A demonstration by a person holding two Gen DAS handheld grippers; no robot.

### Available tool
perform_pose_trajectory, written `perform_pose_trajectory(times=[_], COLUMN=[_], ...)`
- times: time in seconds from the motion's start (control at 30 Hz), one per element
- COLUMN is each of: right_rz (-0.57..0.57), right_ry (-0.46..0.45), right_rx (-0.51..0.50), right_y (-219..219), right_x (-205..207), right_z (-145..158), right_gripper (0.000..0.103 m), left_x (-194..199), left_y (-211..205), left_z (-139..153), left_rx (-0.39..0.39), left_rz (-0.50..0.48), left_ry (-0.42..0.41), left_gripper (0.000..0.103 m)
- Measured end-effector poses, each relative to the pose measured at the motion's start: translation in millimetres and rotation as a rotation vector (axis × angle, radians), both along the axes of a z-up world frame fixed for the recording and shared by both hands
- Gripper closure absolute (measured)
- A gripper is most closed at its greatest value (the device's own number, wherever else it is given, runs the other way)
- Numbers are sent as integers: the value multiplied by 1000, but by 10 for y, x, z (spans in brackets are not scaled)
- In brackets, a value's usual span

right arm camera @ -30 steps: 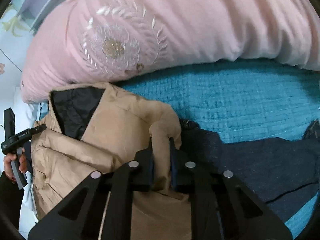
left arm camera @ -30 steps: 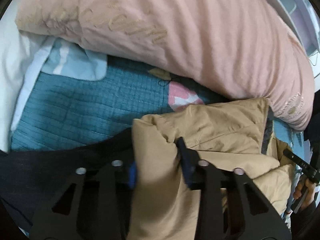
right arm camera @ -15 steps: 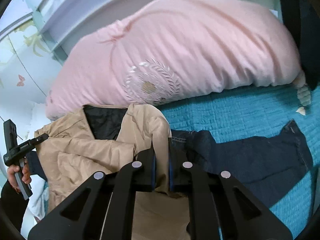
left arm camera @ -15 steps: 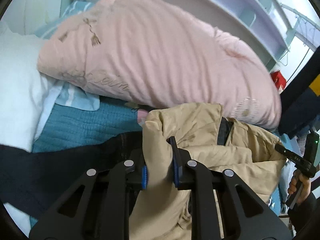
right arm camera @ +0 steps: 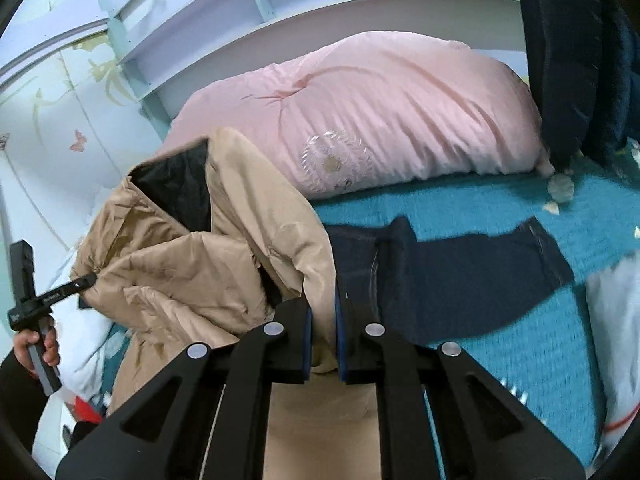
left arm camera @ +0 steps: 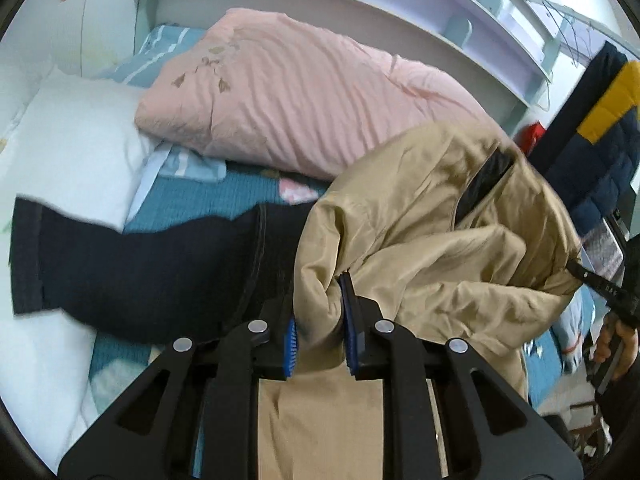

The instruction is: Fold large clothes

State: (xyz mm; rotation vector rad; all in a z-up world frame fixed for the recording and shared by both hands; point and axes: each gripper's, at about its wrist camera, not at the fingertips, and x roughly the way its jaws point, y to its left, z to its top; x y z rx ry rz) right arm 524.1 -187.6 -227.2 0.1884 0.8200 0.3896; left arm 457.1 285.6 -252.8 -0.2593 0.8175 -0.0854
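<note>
You had the tan jacket [left arm camera: 420,216] pinched in both claws and raised clear of the bed [right arm camera: 460,208]. Your left claw [left arm camera: 320,332] had just closed further, and a thick bunched fold of the tan cloth sat clamped between its blue pads [left arm camera: 350,320]. Your right claw [right arm camera: 322,332] stood nearly closed on a thinner edge of the same cloth.

The relation that mattered was how the jacket hung from those two grips. Taking the jacket as the landmark, each claw held it at its near, lower edge, and the bulk of it billowed up and forward of the claws, crumpled, with the black lining [right arm camera: 176,188] open at its far side. It spanned from one claw across to the other, so its long axis ran side to side between your hands, and neither hand looked nearer than the other.

Beyond the jacket lay the pink duvet [left arm camera: 304,100]. Below the jacket, the dark trousers [right arm camera: 440,276] stretched flat across the bed.

To my eye the next move called for drawing your hands apart along that axis, then laying the jacket flat, either clear of the trousers or over them.
</note>
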Motion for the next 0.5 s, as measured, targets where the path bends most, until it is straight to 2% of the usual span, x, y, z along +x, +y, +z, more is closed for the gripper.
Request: perform_pose_trajectory(times=[0.23,0.5], right_rz=[-29,-121], right_ry=[25,170], right_rx=[7,45], right_y=[-56,-220], right_x=[-776,-1469], right_z=[-97,-457], right_gripper=[94,94], left_x=[-671,-1232], left_y=[-56,44], left_z=[-258,-789], left_rx=[-11,-139], left_rz=[13,173], left_ry=[58,179], left_gripper=[85,84])
